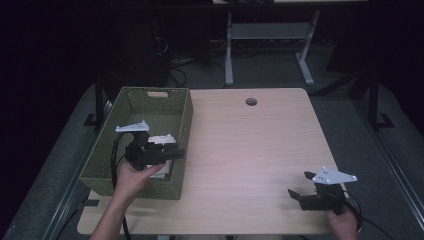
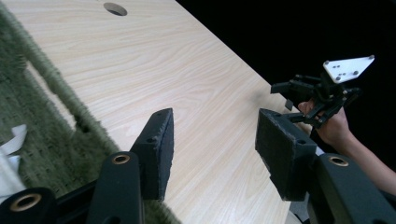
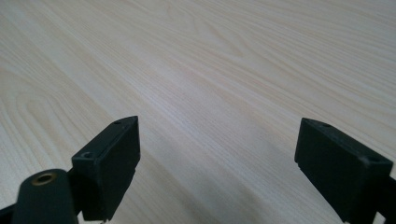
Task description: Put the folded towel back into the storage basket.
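- A pale, square wooden counter (image 1: 250, 150) with a light grain carries everything; a small round hole (image 1: 251, 102) sits near its far edge, to the right of the basket's far end.
- A deep, rectangular basket of olive-green woven material (image 1: 185, 122) stands on the left part of the counter, its long side running from the near edge toward the far one. A slot handle is cut into its far wall.
- White, crumpled cloth or paper (image 1: 161, 139) lies inside the basket, toward its near right corner; a strip of it also shows at the left edge of the left gripper view (image 2: 14, 140).
- The left claw (image 1: 176, 153), black with a grey three-cornered plate on top, is held by the person's left hand (image 1: 131, 181) above the near right part of the basket, pointing out over the basket's right wall toward the bare counter. Its jaws stand apart with nothing between them; in the left gripper view (image 2: 212, 149) they frame only wood grain.
- The right claw (image 1: 298, 187), also black with a grey plate, sits far to the right of the basket, close to the counter's near right corner, gripped by the right hand (image 1: 344, 223). Its jaws are wide apart and empty, with plain wood between them in the right gripper view (image 3: 217, 161).
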